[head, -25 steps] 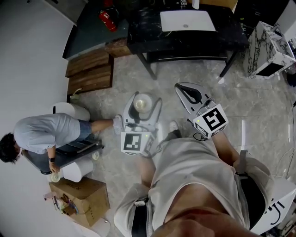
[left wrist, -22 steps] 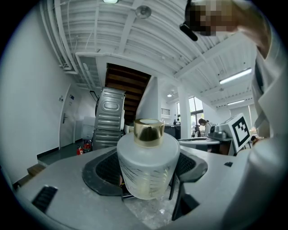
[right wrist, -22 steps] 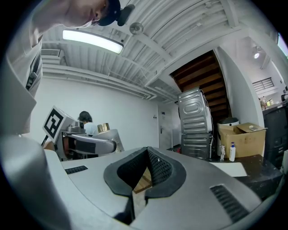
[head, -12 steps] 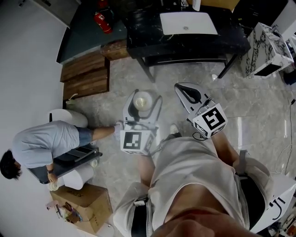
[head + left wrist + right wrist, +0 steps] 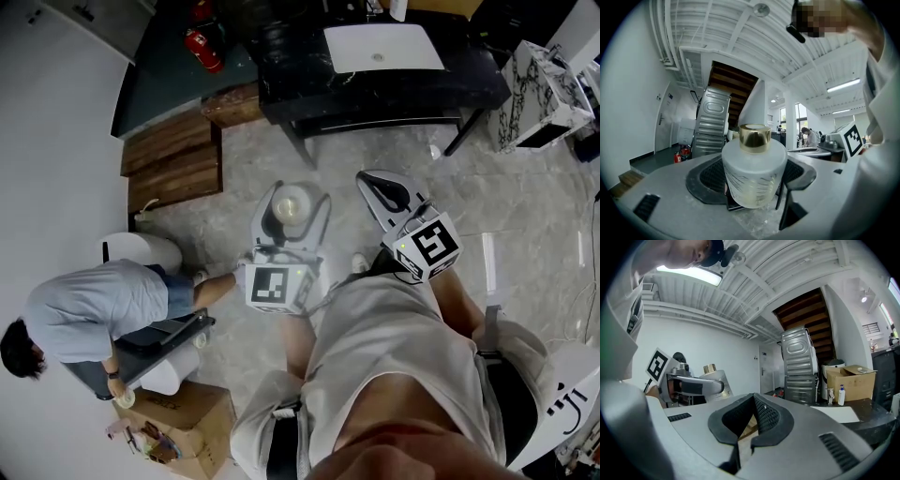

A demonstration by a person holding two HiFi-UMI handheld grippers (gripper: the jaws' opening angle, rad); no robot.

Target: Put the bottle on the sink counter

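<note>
Bottle (image 5: 753, 173) — squat, frosted, gold-capped, seemingly with a pale liquid low inside — stood upright in the left tongs (image 5: 291, 195), which were clenched on its round body. It sat in the middle of the head view, well apart from the black sink worktop (image 5: 291, 58) at the top of the frame. It looked like glass: probably heavy for its size, stiff, smooth enough to slip, and breakable if set down hard. A hold across the widest part of the body, below the shoulder, seemed sounder than one on the cap. The right tongs (image 5: 752, 401) were closed together with nothing between them. Only the left gripper view showed the pads' contact and the tint inside. Only the head view showed the white basin (image 5: 380, 45) and the bare worktop beside it. The right gripper view caught the bottle side-on at the left of its frame.
</note>
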